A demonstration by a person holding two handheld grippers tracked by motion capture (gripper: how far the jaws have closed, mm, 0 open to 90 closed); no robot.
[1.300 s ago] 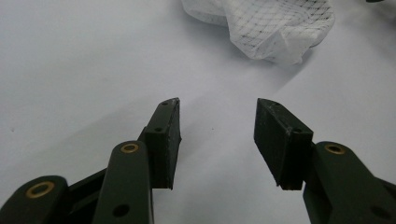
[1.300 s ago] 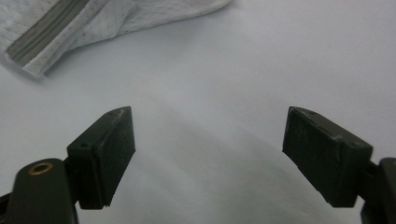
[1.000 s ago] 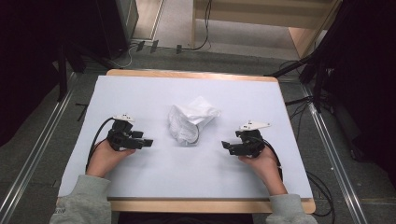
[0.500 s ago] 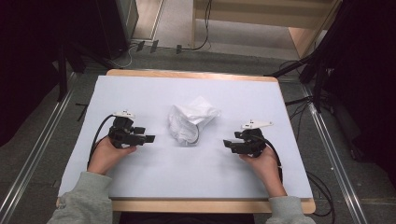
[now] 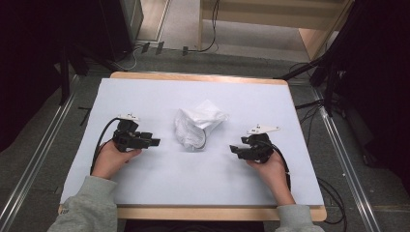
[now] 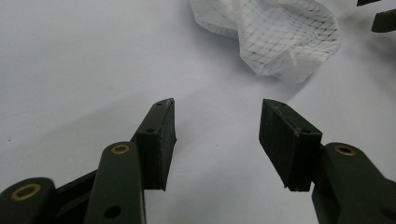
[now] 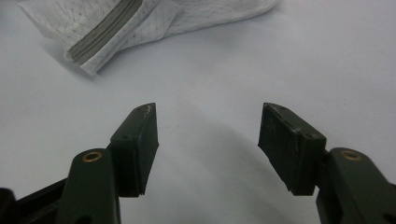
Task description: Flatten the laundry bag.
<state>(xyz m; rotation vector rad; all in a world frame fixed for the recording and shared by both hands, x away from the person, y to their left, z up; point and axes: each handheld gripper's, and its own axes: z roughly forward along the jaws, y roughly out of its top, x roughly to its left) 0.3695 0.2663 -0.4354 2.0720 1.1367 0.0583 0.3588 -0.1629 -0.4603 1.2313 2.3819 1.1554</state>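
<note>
While both your left claw and right claw gape wide, pinch the limp, light, crumpled white mesh bag at its stiffer grey-banded hem.

We take this for a lab or recording room. The worktop, a wooden board under a plain white sheet, has metal floor rails running along both sides, loose cables on the grey floor beyond it, and dark equipment stands at its far corners.
</note>
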